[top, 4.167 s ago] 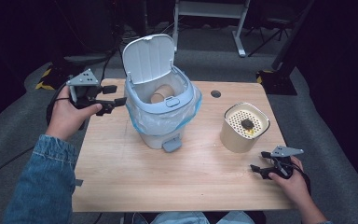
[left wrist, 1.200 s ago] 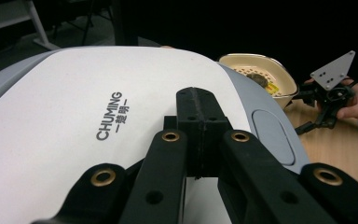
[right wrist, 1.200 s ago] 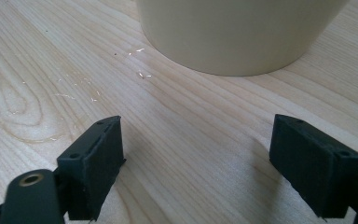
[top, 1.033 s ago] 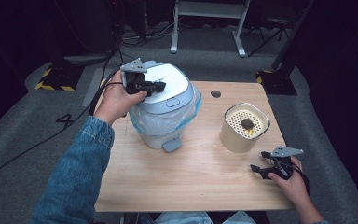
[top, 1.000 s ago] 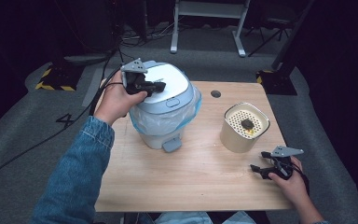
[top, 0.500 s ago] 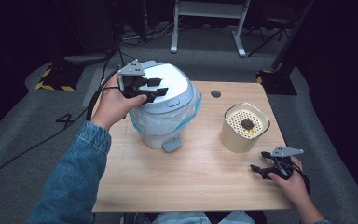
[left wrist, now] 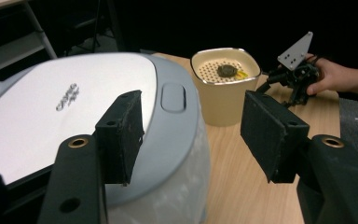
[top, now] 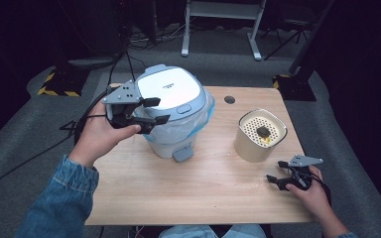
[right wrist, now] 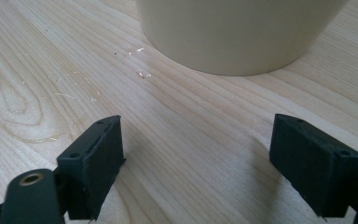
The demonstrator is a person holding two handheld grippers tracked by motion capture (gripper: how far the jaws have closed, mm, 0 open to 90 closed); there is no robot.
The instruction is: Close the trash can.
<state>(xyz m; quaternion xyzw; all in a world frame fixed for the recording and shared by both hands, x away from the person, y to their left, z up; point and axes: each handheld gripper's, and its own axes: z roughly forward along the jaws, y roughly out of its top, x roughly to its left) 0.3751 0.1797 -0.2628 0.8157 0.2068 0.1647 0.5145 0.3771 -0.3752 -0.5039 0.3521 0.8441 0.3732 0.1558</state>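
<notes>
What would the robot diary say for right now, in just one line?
bin lid: closed | left claw: open, just opened, nothing between, beside lid | right claw: open, resting on table | cream container: untouched

The bin (top: 176, 116) stands left on the table (top: 203, 193) — the container (top: 260, 136) to its right, apart.

Small grey two-line print on closed white lid (left wrist: 70, 107) of white-and-blue plastic bin (top: 176, 111); letters too blurred to read.
</notes>
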